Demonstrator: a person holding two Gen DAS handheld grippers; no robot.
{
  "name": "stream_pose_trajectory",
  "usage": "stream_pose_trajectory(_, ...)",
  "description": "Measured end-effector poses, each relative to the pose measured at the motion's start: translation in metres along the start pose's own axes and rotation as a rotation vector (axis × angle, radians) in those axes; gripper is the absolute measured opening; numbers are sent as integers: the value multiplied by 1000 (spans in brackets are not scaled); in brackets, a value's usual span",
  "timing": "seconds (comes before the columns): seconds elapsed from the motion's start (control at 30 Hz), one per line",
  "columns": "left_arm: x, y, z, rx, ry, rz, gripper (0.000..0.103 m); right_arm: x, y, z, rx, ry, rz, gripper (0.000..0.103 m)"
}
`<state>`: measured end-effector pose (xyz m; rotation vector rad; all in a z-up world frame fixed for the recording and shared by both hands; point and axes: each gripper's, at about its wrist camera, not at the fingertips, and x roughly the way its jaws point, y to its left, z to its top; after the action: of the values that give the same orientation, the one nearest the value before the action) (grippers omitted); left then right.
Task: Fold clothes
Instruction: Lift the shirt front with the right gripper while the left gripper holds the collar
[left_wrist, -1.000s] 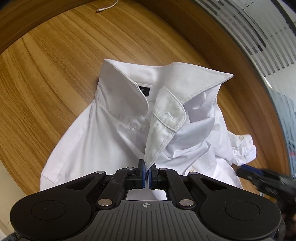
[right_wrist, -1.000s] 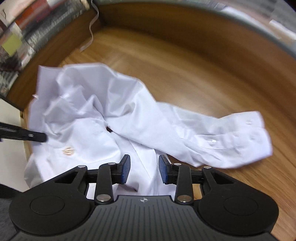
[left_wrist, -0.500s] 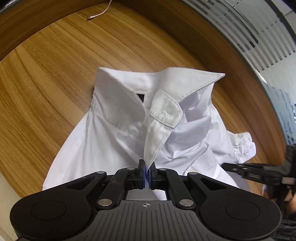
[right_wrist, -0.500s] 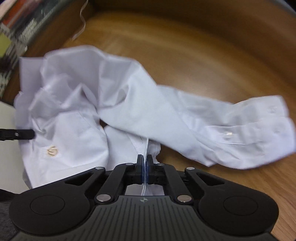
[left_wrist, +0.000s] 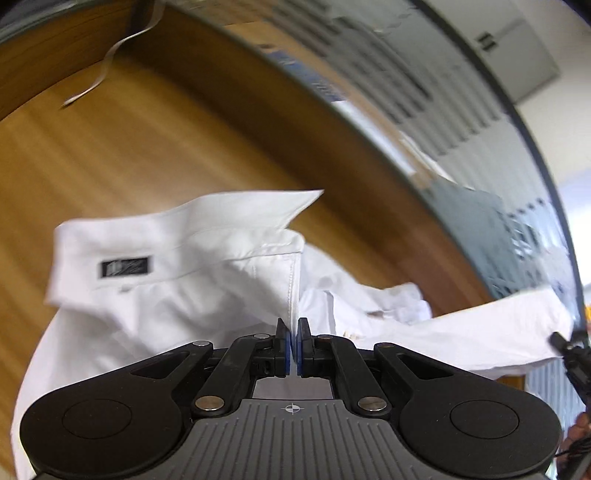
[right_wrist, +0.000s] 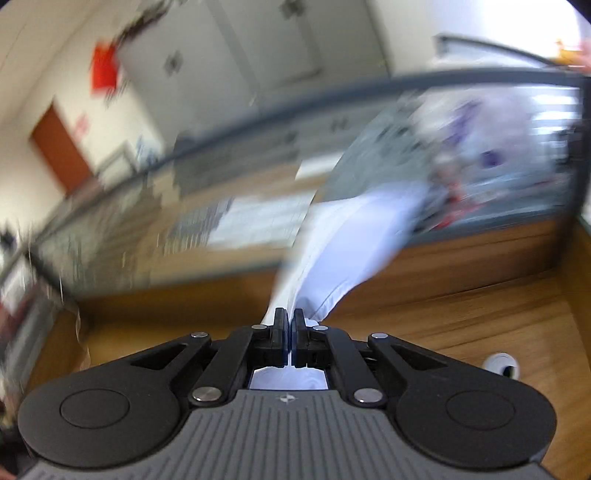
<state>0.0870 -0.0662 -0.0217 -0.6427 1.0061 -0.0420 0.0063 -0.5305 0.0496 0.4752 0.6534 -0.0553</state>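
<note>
A white dress shirt (left_wrist: 177, 295) with a stiff collar and a black neck label (left_wrist: 125, 266) hangs partly above the wooden table (left_wrist: 110, 158). My left gripper (left_wrist: 293, 326) is shut on the shirt's front placket edge just below the collar. From there a band of cloth (left_wrist: 480, 332) stretches to the right edge, where the other gripper's black tip shows. In the blurred right wrist view my right gripper (right_wrist: 289, 317) is shut on a white fold of the shirt (right_wrist: 347, 251), which rises away from the jaws up to the right.
A thin white cable (left_wrist: 107, 62) lies at the table's far left. A glass partition (left_wrist: 461, 155) with frosted stripes runs along the table's far edge. A small white round object (right_wrist: 502, 363) sits on the wood at the right. Behind are a wall, cabinets and a brown door (right_wrist: 61, 147).
My right gripper shut on a shirt fold, then swung up fast, so its view now faces the room. The left gripper rose too, lifting the collar; the shirt is stretched between them.
</note>
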Motion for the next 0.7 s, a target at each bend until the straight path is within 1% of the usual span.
stream_pose_trajectory(0.03, 2, -6, 0, 26, 8, -7, 5, -16, -3, -6, 19, -27, -14, 2)
stream_pose_trajectory(0.13, 9, -16, -9, 102, 50, 10, 5, -50, -9, -39, 41, -40, -89, 2)
stream_pose_trajectory(0.23, 20, -10, -23, 168, 109, 59, 5, -70, -23, -90, 84, 11, -159, 2)
stream_pose_trajectory(0.33, 31, 1, -39, 224, 171, 113, 5, -77, -37, -150, 157, 100, -221, 2)
stream_pose_trajectory(0.43, 38, 7, -55, 300, 219, 165, 5, -76, -40, -209, 204, 207, -277, 2)
stream_pose_trajectory(0.53, 45, 13, -66, 367, 260, 206, 6, -70, -45, -256, 201, 326, -314, 2)
stream_pose_trajectory(0.6, 49, 16, -71, 397, 289, 219, 6, -62, -48, -281, 173, 395, -332, 2)
stream_pose_trajectory(0.7, 49, 18, -75, 452, 309, 232, 7, -57, -41, -304, 158, 472, -321, 2)
